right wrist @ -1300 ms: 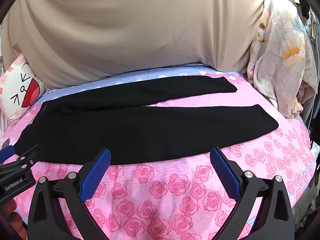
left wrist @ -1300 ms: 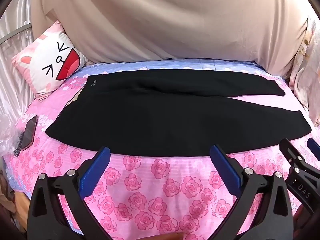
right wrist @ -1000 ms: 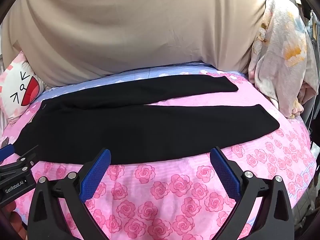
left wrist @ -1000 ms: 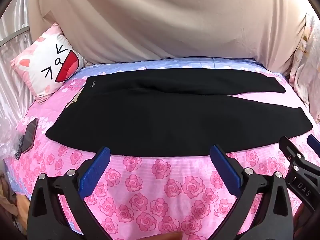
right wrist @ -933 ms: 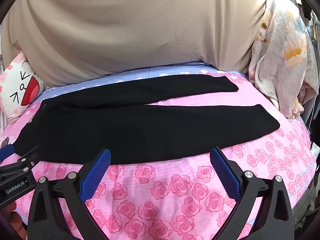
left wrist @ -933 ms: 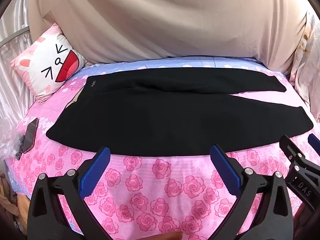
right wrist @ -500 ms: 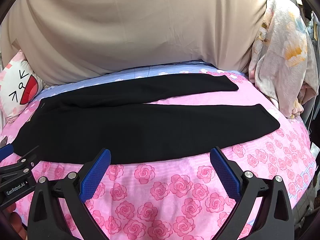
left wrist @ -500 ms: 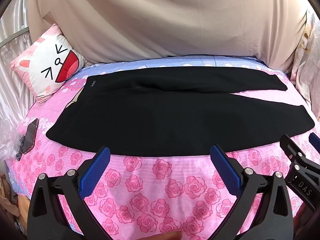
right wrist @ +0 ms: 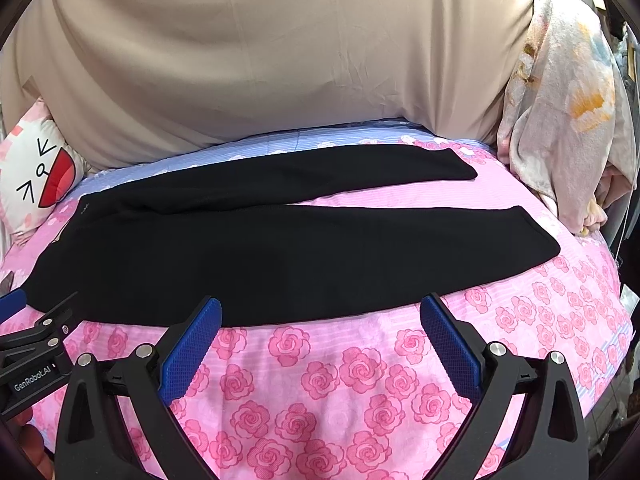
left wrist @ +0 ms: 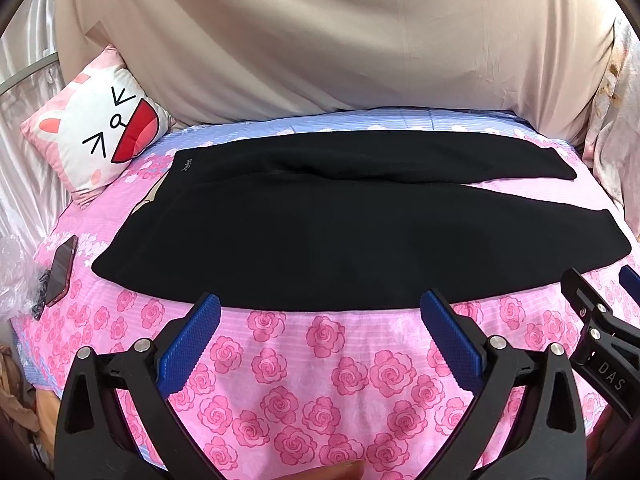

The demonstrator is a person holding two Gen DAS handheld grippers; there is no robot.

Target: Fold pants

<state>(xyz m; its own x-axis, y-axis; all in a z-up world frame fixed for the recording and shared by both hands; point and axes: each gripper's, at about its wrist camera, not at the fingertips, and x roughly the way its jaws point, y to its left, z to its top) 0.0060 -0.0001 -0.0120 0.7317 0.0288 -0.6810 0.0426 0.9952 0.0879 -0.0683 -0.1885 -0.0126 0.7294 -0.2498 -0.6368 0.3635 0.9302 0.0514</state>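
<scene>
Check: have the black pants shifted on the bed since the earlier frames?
No. The pants lie flat, with the waist corner equally close to the cat pillow; only slight camera drift.

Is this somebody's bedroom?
Probably a bedroom: black pants lie on a bed's rose-print sheet, with a cartoon-face pillow at one end.

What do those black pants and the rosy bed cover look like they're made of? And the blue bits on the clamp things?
Black pants: a soft matte knit, likely; no sheen, lies limp and flat.
Bed cover: thin printed woven cloth, maybe cotton; fine stripes behind the roses.
Blue pads on the left gripper: probably rubber or textured plastic; a fine grid shows.
</scene>
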